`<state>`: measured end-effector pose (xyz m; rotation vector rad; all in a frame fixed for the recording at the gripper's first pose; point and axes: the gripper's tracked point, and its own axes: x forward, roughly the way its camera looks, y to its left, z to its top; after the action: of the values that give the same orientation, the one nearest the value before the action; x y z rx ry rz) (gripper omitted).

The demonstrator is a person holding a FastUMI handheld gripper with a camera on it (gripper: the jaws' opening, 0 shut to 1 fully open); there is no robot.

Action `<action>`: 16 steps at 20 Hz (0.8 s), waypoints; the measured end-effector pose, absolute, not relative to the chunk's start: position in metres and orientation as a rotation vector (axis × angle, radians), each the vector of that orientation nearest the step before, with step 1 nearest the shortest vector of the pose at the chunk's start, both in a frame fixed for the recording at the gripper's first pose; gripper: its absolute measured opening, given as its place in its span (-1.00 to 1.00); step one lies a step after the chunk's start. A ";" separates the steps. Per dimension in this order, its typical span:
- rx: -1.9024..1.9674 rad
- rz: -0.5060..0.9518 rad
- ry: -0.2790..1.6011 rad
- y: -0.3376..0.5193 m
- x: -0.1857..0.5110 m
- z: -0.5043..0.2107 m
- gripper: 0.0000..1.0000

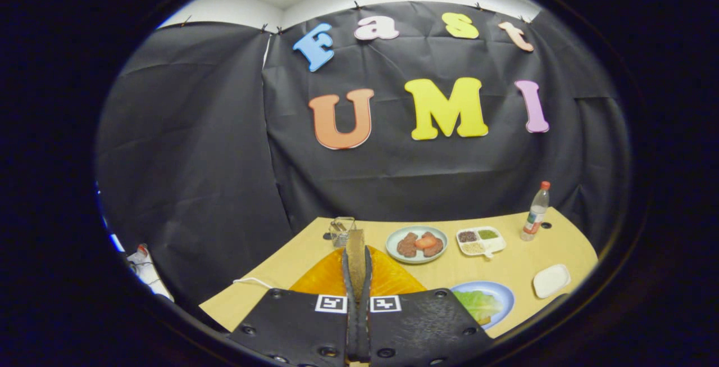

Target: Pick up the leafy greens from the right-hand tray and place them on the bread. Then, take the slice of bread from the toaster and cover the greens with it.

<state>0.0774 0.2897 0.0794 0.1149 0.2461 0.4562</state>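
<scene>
Tan slice (355,239), one, tight in claw (356,254)

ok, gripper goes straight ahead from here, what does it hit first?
Probably the toaster, just beyond the fingers and slightly left. The gripper is shut on the bread slice, so that would touch first. Depth is unclear; it may pass beside it.

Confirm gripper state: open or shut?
Gripper is shut on the bread slice: both fingers press its flat sides, and it stands edge-on between them.
</scene>
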 end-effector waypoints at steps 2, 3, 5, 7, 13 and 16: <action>0.126 0.449 0.230 0.279 0.076 0.088 -0.99; 0.130 0.446 0.226 0.273 0.076 0.090 -0.99; 0.147 0.428 0.220 0.258 0.078 0.090 -1.00; 0.160 0.406 0.226 0.241 0.083 0.081 -0.99; 0.196 0.325 0.304 0.196 0.105 0.024 -0.99; 0.207 0.280 0.331 0.180 0.117 -0.005 -0.99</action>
<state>0.1169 0.1798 -0.0054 0.2073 0.3305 0.2798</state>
